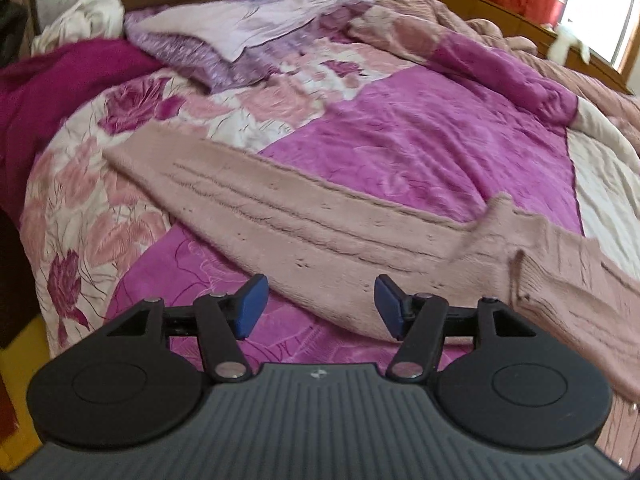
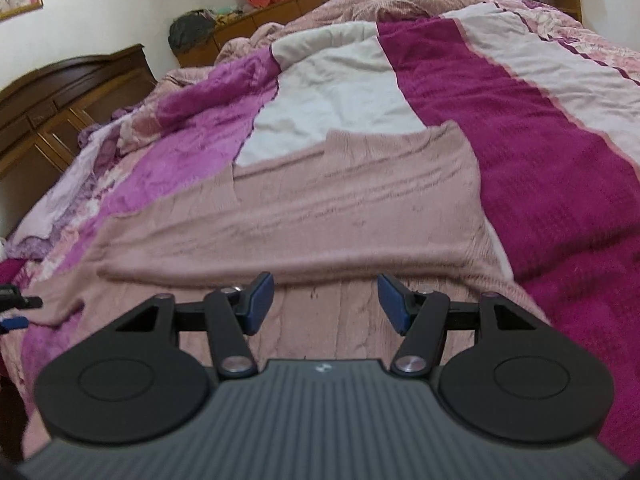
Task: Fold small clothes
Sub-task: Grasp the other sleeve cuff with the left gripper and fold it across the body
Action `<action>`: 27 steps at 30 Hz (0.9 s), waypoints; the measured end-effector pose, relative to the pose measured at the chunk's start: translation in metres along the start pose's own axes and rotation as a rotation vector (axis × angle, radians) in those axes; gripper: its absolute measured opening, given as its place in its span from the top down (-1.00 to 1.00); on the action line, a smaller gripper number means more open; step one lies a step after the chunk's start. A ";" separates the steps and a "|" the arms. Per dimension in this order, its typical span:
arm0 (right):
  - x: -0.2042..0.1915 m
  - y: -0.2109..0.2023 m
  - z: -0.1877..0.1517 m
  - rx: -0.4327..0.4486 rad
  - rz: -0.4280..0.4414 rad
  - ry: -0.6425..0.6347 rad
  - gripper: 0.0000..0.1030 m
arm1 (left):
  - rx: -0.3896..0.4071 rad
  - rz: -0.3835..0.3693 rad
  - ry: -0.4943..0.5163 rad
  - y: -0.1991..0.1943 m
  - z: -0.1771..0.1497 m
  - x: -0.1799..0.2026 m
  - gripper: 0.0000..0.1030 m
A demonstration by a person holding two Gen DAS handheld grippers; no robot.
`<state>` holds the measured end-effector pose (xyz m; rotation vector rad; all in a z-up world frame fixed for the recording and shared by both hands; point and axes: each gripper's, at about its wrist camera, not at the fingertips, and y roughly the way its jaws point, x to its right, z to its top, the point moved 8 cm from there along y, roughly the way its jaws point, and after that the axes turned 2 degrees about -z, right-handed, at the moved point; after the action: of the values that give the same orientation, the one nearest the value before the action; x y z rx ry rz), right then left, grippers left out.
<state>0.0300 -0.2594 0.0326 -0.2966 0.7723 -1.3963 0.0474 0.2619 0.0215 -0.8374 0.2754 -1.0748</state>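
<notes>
left gripper (image 1: 320, 306): jaws spread, empty, over the sleeve edge | right gripper (image 2: 326, 304): jaws spread, empty, above the near hem | pink knit sweater (image 2: 320, 208): flat on bed | quilt (image 2: 560, 200): open cover right of its edge.

left wrist: low, near bed (image 1: 420, 132), facing headboard | right wrist: same | shared: pink sweater (image 2: 320, 208)

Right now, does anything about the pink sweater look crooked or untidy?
Yes. The pink sweater lies spread on the bed, but one sleeve stretches diagonally away and its folds are uneven. Both grippers are open, holding nothing.
</notes>
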 end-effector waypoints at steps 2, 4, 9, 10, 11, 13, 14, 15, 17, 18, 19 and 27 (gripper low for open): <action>-0.002 0.005 -0.006 -0.009 -0.006 -0.010 -0.19 | -0.003 0.003 -0.025 0.008 0.001 -0.004 -0.29; -0.003 0.010 -0.014 -0.021 -0.002 -0.020 -0.19 | -0.014 0.014 -0.045 0.018 0.003 -0.008 -0.29; -0.004 0.018 -0.027 -0.033 0.009 -0.010 -0.19 | -0.046 0.062 -0.102 0.048 0.002 -0.021 -0.29; -0.004 0.019 -0.027 -0.030 0.012 -0.004 -0.19 | -0.040 0.061 -0.116 0.052 0.002 -0.023 -0.29; -0.002 0.020 -0.028 -0.030 0.015 0.006 -0.19 | -0.030 0.062 -0.125 0.055 0.003 -0.025 -0.30; 0.001 0.021 -0.028 -0.028 0.027 0.039 -0.19 | -0.013 0.063 -0.141 0.061 0.007 -0.026 -0.36; 0.003 0.022 -0.028 -0.025 0.036 0.054 -0.19 | -0.007 0.063 -0.152 0.064 0.010 -0.028 -0.38; 0.004 0.022 -0.028 -0.023 0.041 0.065 -0.19 | 0.001 0.067 -0.165 0.067 0.013 -0.029 -0.39; 0.004 0.022 -0.029 -0.019 0.045 0.070 -0.19 | 0.019 0.069 -0.179 0.072 0.021 -0.031 -0.39; 0.003 0.022 -0.029 -0.018 0.044 0.066 -0.19 | 0.025 0.070 -0.182 0.076 0.025 -0.032 -0.39; 0.002 0.022 -0.030 -0.018 0.040 0.060 -0.20 | 0.029 0.072 -0.185 0.079 0.028 -0.033 -0.39; -0.005 0.025 -0.031 -0.017 0.034 0.011 -0.42 | 0.085 0.043 -0.109 0.086 0.043 -0.029 0.61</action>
<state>0.0292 -0.2418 -0.0039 -0.2883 0.7952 -1.3603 0.1158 0.3250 -0.0170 -0.8073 0.1547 -0.9902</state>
